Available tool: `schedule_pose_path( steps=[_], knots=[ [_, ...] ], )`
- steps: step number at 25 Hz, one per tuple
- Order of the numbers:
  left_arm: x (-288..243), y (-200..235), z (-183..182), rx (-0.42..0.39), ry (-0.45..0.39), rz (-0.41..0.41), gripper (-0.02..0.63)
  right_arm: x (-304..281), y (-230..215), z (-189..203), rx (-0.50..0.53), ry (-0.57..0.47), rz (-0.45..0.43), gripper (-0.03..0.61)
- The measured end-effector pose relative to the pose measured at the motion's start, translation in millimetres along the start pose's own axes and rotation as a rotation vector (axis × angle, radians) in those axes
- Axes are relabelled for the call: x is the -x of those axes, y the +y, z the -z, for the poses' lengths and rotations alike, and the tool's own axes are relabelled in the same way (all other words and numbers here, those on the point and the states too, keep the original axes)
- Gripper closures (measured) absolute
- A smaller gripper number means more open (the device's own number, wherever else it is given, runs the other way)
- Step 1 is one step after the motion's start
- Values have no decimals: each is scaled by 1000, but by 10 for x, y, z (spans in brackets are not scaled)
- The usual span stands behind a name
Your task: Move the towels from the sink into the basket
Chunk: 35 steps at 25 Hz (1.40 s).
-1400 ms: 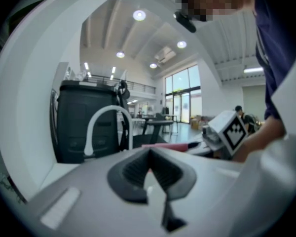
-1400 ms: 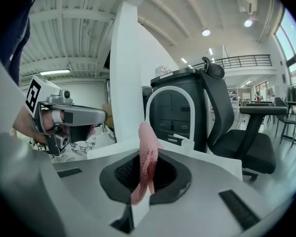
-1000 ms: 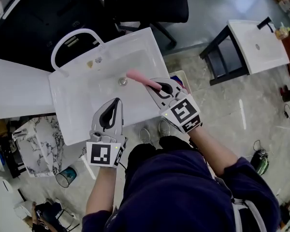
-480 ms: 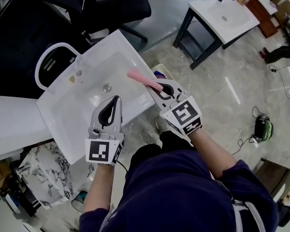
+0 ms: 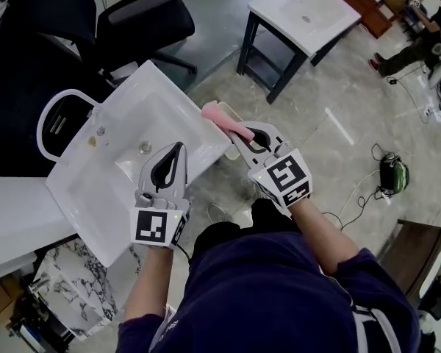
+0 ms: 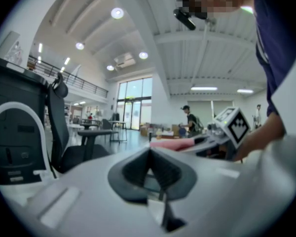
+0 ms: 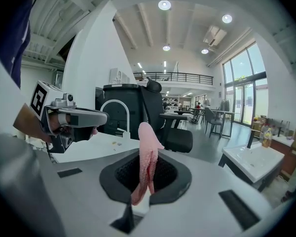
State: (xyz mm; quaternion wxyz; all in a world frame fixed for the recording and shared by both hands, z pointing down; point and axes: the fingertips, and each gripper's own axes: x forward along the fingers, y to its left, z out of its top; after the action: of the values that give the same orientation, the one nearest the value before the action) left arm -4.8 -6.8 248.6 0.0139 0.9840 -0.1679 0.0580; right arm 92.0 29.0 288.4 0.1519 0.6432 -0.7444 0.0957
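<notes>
The white sink [image 5: 81, 197] lies at the left of the head view, its arched tap [image 5: 48, 120] behind it. A pink towel [image 5: 222, 119] sticks out stiffly over the sink's right edge, and my right gripper [image 5: 240, 135] is shut on it. In the right gripper view the towel [image 7: 148, 152] rises from between the dark pads of that gripper [image 7: 143, 191]. My left gripper [image 5: 178, 148] hovers over the sink's near rim, jaws together and empty; its own view shows them meeting [image 6: 155, 181]. Under the towel a pale container rim [image 5: 235, 112] peeks out; I cannot tell whether it is the basket.
A black office chair [image 5: 143, 20] stands behind the sink. A second white basin on a dark frame [image 5: 301, 13] is at the top right. A green device [image 5: 389, 173] and cables lie on the tiled floor. A person [image 5: 419, 43] stands far right.
My right gripper has carried the pink towel from over the basin near the drain to the sink's right edge. The left gripper has followed it rightward, still shut.
</notes>
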Motion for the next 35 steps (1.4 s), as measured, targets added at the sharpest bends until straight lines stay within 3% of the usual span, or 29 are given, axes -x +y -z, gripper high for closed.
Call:
schedule_pose_path(
  steps=[7,22,35],
  knots=[
    [-444,-383,-28,-17,23,-5,611,239,-430,128,-13,-34,-18,561],
    [-1560,-1414,16,-10,94,-148,611,817,-1750,678,-38,-33,-161,561],
    [-1900,-1812,253,13,147,-169,611,947,-2199,1088,-56,4,-188,561]
  ],
)
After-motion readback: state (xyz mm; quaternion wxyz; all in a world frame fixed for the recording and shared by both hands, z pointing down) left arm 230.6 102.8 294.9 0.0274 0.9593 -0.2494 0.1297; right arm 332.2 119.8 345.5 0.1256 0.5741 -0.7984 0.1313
